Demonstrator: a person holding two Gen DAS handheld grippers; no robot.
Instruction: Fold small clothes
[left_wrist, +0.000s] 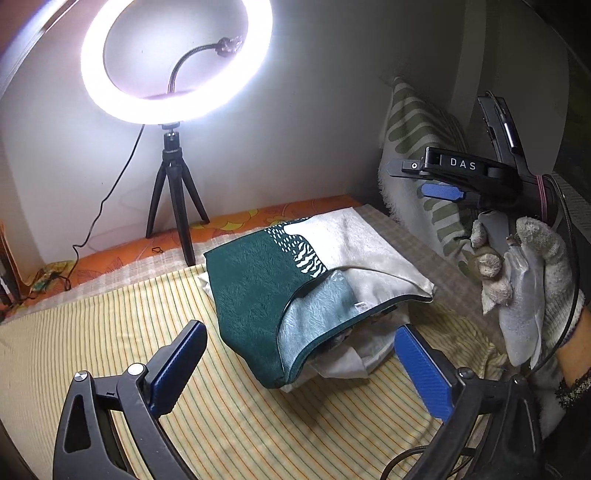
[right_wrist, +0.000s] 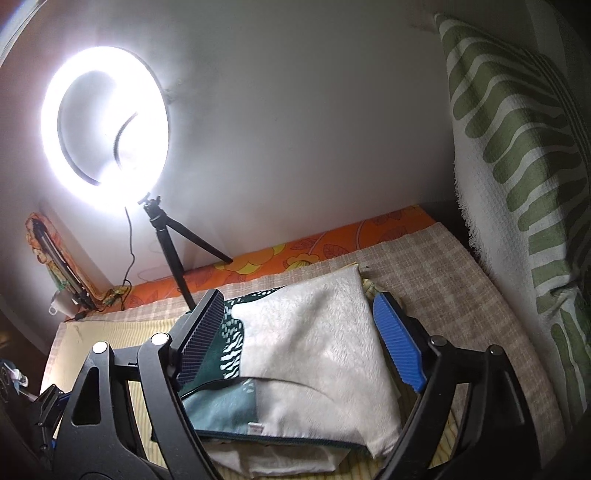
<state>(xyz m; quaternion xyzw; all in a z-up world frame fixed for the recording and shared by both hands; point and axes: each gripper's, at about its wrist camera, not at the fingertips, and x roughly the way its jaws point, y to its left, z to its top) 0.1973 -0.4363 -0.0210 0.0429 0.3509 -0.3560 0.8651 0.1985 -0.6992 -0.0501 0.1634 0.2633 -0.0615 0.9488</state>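
A folded green and cream cloth (left_wrist: 295, 280) lies on top of other folded pieces on the yellow striped sheet (left_wrist: 110, 332). My left gripper (left_wrist: 299, 362) hangs just in front of the pile, open, its blue pads (left_wrist: 173, 365) wide apart with nothing held. A gloved hand (left_wrist: 524, 288) holds my right gripper (left_wrist: 439, 184) to the right of the pile, raised above it. In the right wrist view the same cloth (right_wrist: 306, 354) lies below my right gripper (right_wrist: 303, 343), which is open; its blue pads (right_wrist: 399, 343) stand clear of the cloth.
A lit ring light on a black tripod (left_wrist: 173, 192) stands behind the pile by the wall, its cable trailing left. A green striped towel (right_wrist: 517, 147) hangs at the right. An orange floral sheet (right_wrist: 332, 247) and a beige checked cloth (right_wrist: 424, 266) cover the far side.
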